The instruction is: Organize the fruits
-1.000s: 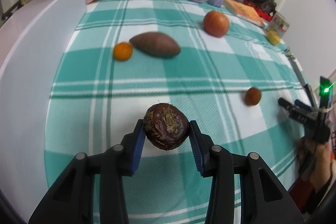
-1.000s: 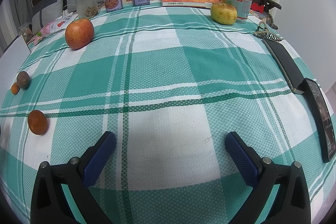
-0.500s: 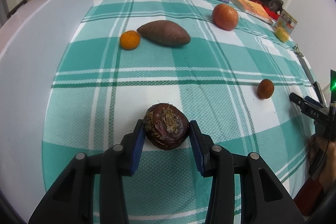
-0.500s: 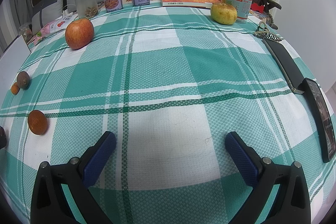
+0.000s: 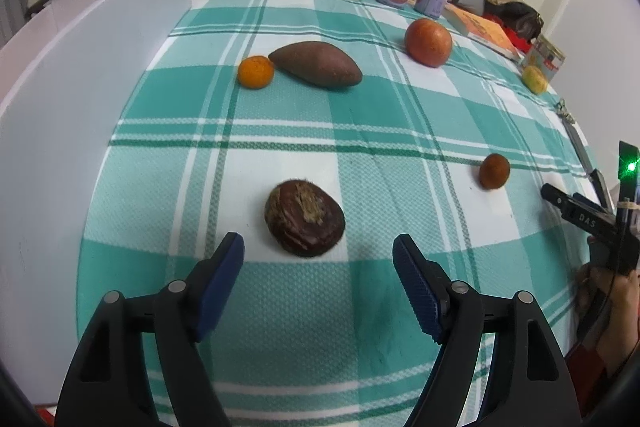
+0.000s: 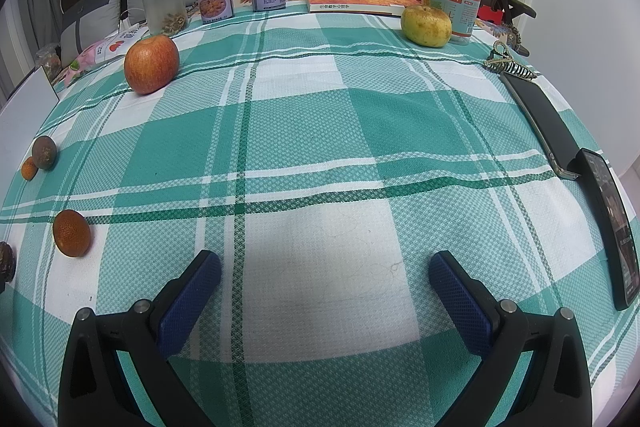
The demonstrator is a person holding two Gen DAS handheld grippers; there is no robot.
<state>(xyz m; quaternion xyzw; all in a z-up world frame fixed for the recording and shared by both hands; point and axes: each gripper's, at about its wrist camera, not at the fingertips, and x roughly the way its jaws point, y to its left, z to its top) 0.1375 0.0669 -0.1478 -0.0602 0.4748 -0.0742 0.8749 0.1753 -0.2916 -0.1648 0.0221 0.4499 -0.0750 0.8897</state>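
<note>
A: We've got the left gripper [image 5: 318,251] w/ jaws that have just been opening — they stand wide now, and the dark brown fruit [image 5: 305,218] lies on the checked tablecloth [image 5: 380,115] just ahead of the blue pads, touching neither.

B: And the right gripper [image 6: 325,275]?

A: Spread wide too, nothing between the pads, only cloth under it.

B: Where do we see the other fruit?

A: Left view: small orange [image 5: 256,71] just beside the sweet potato [image 5: 316,64] farther back, red apple [image 5: 428,42] to the right of those, darker mandarin [image 5: 494,171] alone near the right edge. Right view: yellow pear-like fruit [image 6: 426,25] at the far side, right in front of a clear jar [image 6: 454,1] — can't tell if they touch.

B: A white board [image 5: 60,115] runs along the cloth's left side, phone [image 6: 612,227] on the right.
</note>
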